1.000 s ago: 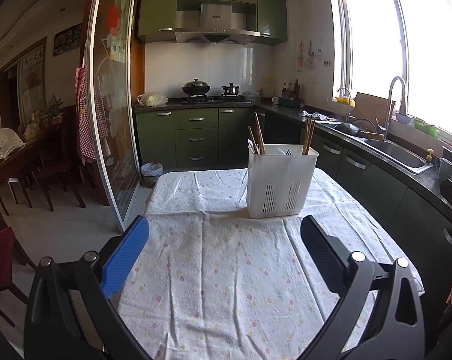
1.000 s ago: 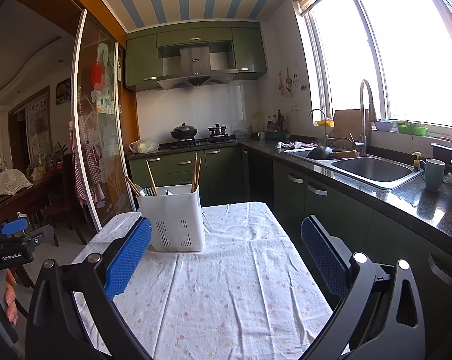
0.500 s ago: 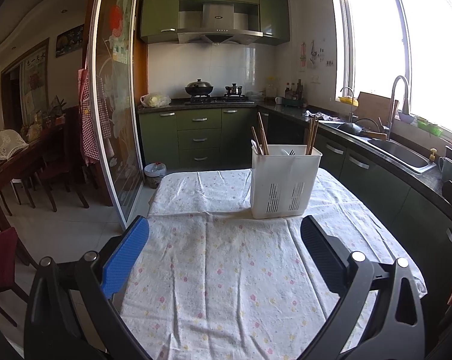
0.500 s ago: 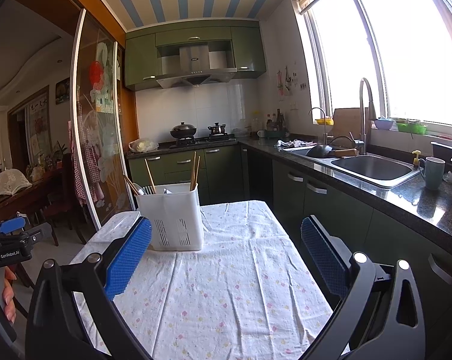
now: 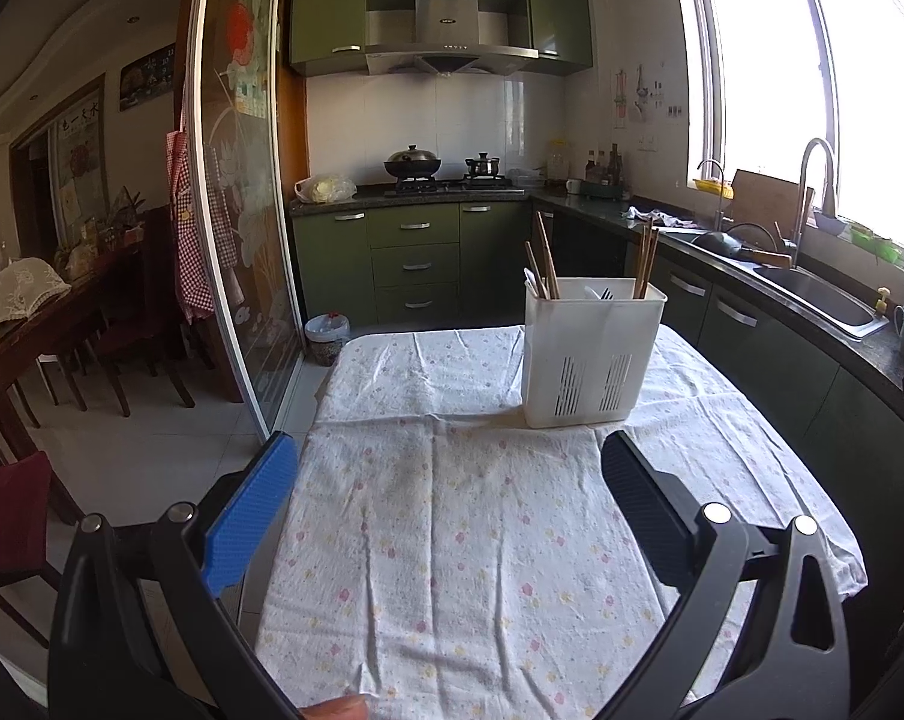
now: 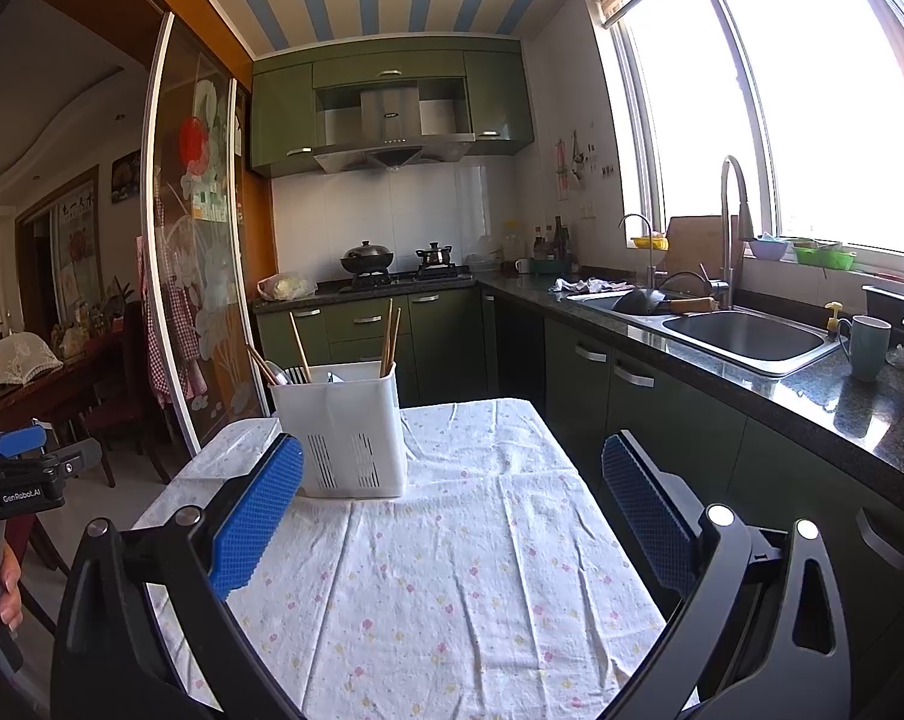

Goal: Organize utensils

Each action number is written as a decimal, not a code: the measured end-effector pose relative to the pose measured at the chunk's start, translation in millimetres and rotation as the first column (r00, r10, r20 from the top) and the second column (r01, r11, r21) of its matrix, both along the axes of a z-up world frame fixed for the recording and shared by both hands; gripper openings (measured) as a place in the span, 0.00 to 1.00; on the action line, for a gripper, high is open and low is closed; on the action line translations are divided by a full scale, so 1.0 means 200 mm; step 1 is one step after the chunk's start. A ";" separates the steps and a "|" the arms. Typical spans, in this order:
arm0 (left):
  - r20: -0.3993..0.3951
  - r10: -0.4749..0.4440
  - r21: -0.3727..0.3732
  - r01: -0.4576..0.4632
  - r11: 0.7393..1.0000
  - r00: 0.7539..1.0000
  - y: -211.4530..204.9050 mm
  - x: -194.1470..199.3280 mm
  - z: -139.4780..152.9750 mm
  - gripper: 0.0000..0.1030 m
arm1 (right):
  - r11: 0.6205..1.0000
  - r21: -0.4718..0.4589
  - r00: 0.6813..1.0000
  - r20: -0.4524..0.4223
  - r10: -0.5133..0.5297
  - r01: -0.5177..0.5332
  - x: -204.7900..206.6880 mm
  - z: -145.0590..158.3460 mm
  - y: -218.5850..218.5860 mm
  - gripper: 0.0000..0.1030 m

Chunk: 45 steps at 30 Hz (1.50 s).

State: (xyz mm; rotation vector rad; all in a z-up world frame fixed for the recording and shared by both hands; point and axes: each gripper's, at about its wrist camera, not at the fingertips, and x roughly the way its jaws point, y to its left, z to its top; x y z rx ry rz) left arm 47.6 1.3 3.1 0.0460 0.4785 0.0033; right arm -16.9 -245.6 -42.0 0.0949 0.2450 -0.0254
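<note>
Both tongs, left tongs [image 5: 449,474] and right tongs [image 6: 452,480], hang wide and empty over the floral-clothed counter [image 5: 463,540]. Wooden chopsticks [image 5: 541,264] already stand in the white slotted plastic utensil holder [image 5: 589,354] at the far end; sorting likely comes next, needing a reach forward.

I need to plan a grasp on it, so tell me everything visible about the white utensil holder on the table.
The white utensil holder is a tall rectangular caddy, plastic by its look, with two groups of vertical slots low on its near face. It stands upright on the floral tablecloth, toward the far end. Wooden chopsticks lean out of both ends, and a fork's tines show at the rim. Neither gripper touches it.
</note>
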 end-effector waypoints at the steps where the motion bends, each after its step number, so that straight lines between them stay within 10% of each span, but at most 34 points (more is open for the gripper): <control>1: 0.009 0.007 0.015 -0.007 1.000 1.000 -0.01 0.00 0.00 0.94 | 1.000 0.001 1.000 0.000 0.000 0.000 0.00 0.00 0.00 0.96; 45: -0.046 0.014 -0.048 -0.016 0.999 0.999 0.08 0.08 -0.08 0.94 | 1.000 -0.007 1.000 -0.016 0.008 -0.008 0.05 -0.04 -0.02 0.96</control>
